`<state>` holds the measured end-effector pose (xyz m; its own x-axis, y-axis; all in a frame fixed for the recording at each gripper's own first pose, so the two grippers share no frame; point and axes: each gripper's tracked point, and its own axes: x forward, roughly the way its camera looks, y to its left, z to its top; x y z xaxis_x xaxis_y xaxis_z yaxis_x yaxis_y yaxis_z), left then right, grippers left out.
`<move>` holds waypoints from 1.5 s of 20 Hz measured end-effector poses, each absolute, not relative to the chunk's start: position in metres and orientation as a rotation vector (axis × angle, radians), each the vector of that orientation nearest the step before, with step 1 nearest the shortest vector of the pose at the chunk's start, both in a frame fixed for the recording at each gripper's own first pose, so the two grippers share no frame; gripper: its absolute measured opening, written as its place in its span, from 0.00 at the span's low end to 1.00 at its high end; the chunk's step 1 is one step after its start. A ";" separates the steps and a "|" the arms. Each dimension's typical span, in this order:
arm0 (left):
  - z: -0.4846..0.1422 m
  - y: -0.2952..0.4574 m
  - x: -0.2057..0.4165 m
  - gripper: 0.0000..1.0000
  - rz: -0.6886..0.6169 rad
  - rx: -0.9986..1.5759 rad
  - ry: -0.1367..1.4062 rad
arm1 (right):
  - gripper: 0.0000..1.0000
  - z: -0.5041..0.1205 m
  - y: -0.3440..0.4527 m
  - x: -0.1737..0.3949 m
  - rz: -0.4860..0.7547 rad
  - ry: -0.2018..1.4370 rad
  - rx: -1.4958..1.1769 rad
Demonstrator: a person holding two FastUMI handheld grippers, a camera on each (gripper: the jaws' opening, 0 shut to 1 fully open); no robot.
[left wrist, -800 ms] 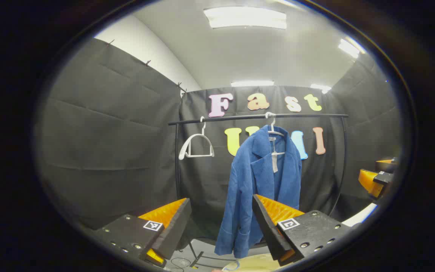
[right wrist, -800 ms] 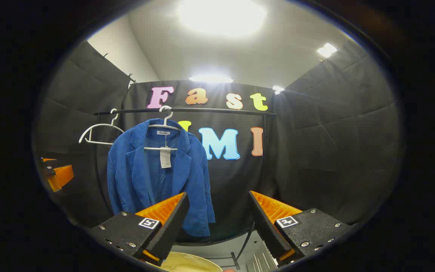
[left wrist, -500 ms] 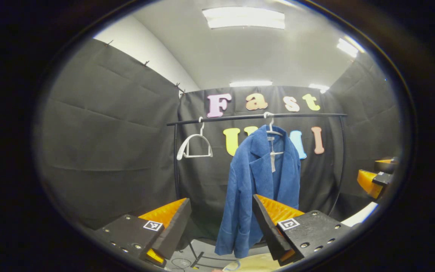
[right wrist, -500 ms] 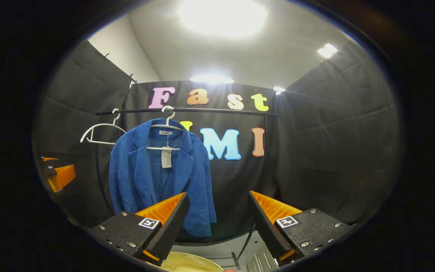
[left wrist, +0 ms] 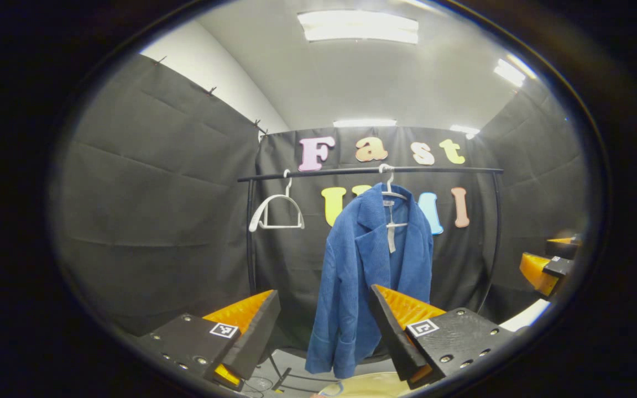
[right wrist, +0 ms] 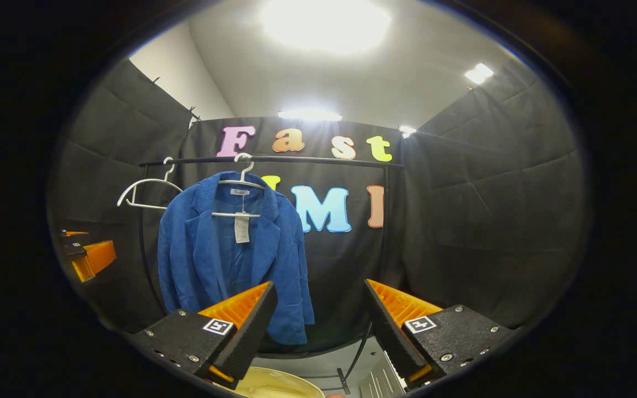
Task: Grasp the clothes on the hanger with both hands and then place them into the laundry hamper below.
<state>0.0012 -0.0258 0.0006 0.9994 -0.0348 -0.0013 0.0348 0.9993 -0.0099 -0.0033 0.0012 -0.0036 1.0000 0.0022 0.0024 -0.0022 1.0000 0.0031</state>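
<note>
A blue jacket (left wrist: 371,276) hangs on a white hanger (left wrist: 391,190) from a black rail (left wrist: 368,171) across the back of the booth, its long axis running straight down from collar to hem. In the right gripper view the jacket (right wrist: 230,254) faces the camera, lapels open and a pale tag (right wrist: 241,228) dangling at the chest; in the left gripper view it is turned partly sideways, front toward that view's right. A second, bare hanger (left wrist: 275,213) hangs on the same rail, apart from the jacket. The left gripper (left wrist: 324,326) is held well short of the jacket, jaws wide apart with nothing between them. The right gripper (right wrist: 318,323) is likewise apart from the garment, jaws wide and empty. Low between each pair of fingers a pale yellowish rim shows, the laundry hamper (right wrist: 274,384), below the jacket's hem. The right gripper also shows at the right edge of the left gripper view.
</note>
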 end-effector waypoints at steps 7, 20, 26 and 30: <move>0.029 -0.027 0.004 0.94 -0.054 -0.030 -0.034 | 0.96 0.022 0.002 -0.004 0.034 -0.040 0.009; 0.090 -0.044 0.038 0.94 -0.094 -0.073 -0.074 | 0.96 0.107 0.050 0.065 0.107 -0.155 0.007; 0.094 -0.075 0.066 0.94 -0.076 -0.043 -0.075 | 0.96 0.103 0.063 0.112 0.173 -0.141 0.024; 0.092 -0.102 0.105 0.94 -0.067 -0.042 -0.072 | 0.96 0.099 0.065 0.149 0.220 -0.127 0.033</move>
